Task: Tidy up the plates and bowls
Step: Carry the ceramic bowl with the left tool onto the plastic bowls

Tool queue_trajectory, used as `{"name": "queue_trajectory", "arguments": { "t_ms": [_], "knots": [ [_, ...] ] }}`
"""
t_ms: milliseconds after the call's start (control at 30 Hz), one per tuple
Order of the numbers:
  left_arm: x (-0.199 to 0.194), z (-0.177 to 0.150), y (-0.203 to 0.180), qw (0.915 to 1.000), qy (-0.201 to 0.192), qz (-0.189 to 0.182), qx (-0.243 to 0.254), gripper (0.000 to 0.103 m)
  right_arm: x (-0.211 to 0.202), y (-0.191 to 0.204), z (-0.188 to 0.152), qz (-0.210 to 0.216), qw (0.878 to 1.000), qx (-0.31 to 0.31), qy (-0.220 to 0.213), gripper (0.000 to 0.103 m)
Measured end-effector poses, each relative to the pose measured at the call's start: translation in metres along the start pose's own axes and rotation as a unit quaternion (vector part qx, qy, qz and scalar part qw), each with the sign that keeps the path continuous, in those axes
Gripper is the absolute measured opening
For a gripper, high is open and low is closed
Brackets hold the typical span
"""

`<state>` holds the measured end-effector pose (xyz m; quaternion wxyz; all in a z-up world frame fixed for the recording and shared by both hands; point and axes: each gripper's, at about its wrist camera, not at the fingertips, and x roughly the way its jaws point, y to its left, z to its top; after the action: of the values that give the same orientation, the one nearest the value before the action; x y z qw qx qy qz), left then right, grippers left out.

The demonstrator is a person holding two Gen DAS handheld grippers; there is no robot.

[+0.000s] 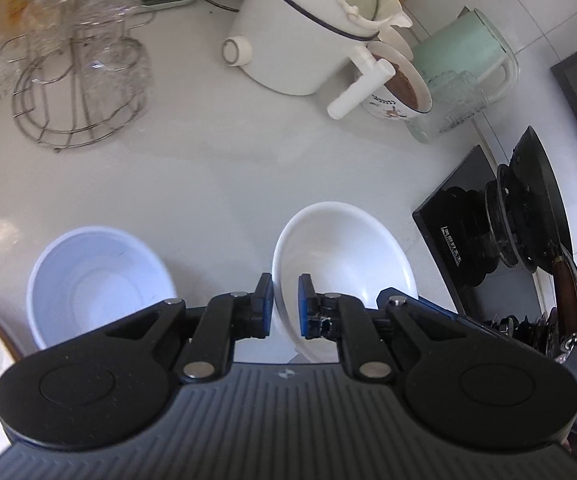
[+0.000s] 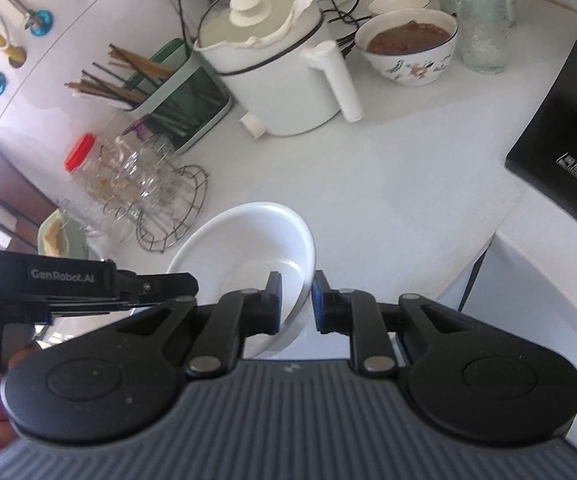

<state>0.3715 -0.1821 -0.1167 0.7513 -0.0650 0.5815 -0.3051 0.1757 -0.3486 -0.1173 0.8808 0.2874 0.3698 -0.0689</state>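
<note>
Both grippers clamp one white bowl [image 1: 344, 256] by opposite rim edges above the countertop [image 1: 216, 168]: left gripper [image 1: 285, 300] and right gripper [image 2: 297, 300], jaws narrow on the rim. Keeping them level and moving together should stop it tilting. A second bowl [image 1: 96, 280] sits nearby.

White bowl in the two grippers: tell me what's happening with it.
A person is holding one white bowl with both handheld grippers. The left gripper is clamped on one side of its rim and the right gripper on the opposite side. The bowl looks tilted above the white counter. A second, empty bowl sits on the counter beside it, a possible stacking spot, though that is only a guess.
</note>
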Motion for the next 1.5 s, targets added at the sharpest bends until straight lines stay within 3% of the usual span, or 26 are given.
{"name": "queue_trajectory", "arguments": {
  "t_ms": [367,833,1333,1500],
  "knots": [
    [-0.045,-0.022,0.029,0.9981,-0.049,0.001,-0.037,0.019,-0.003,0.030,-0.006,0.042,0.999,-0.025,0.001,0.019],
    [-0.098,-0.051,0.074,0.9893,-0.109,0.015,-0.096,0.019,0.008,0.080,-0.004,0.102,0.991,-0.088,0.015,0.019],
    [-0.072,-0.060,0.120,0.9833,-0.107,0.083,-0.122,0.019,0.075,0.116,-0.025,0.090,0.980,-0.167,0.065,0.019],
    [-0.064,-0.060,0.138,0.9856,-0.086,0.079,-0.123,0.019,0.090,0.116,-0.034,0.088,0.978,-0.173,0.070,0.019]
  ]
}}
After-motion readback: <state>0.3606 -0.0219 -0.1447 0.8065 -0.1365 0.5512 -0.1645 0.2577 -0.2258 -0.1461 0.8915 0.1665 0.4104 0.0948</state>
